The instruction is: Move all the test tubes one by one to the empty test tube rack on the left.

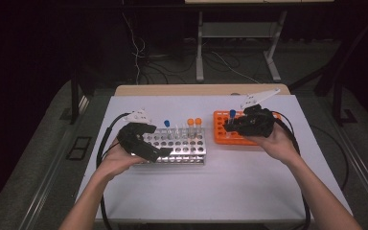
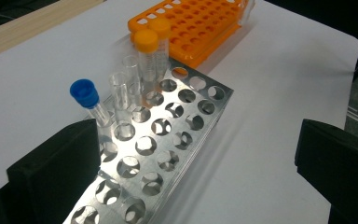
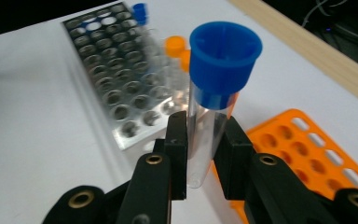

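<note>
The right gripper [image 3: 200,144] is clamped on a blue-capped test tube [image 3: 214,98], held upright above the near end of the orange rack [image 1: 242,132]. The left gripper [image 1: 143,139], jaws apart and holding nothing, rests at the near-left end of the metal rack [image 2: 168,140] on the counter [image 1: 230,182]. That rack holds one blue-capped tube [image 2: 91,102], two orange-capped tubes [image 2: 151,56] and some uncapped ones. Judgement: the transfer between racks is underway; the held tube remains to be seated
</note>
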The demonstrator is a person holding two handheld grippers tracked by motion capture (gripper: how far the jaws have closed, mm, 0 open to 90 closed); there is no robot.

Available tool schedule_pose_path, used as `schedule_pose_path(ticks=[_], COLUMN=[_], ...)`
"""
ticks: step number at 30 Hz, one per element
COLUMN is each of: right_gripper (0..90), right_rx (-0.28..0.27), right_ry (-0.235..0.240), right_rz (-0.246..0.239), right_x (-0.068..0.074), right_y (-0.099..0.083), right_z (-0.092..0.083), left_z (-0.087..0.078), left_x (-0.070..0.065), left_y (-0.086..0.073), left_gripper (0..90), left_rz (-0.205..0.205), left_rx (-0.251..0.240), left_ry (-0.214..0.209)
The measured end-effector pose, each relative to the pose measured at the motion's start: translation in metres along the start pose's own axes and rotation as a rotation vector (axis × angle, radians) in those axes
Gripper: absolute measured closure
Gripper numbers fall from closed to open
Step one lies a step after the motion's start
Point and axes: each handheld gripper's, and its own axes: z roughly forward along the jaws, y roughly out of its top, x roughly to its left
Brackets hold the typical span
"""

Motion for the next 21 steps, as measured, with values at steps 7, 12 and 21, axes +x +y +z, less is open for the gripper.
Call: schedule_pose_path(ticks=[7,12,21], right_gripper=[75.8,75.8,75.8], right_rx=[0.032,0.046,0.068], right_ry=[0.062,0.096,0.146], right_rz=[-0.048,-0.079,-0.13], right_x=[0.025,0.038,0.06], right_y=[0.005,0.009,0.017], right_z=[0.006,0.015,0.027], left_z=[0.0,0.0,0.001], left_x=[-0.005,-0.009,-0.022], left_y=[0.007,0.013,0.027], left_gripper=[0.0,1.3,9.5], left_rz=[0.015,0.037,0.08], left_rx=[-0.016,-0.016,-0.024], left_ry=[-0.017,-0.036,-0.082])
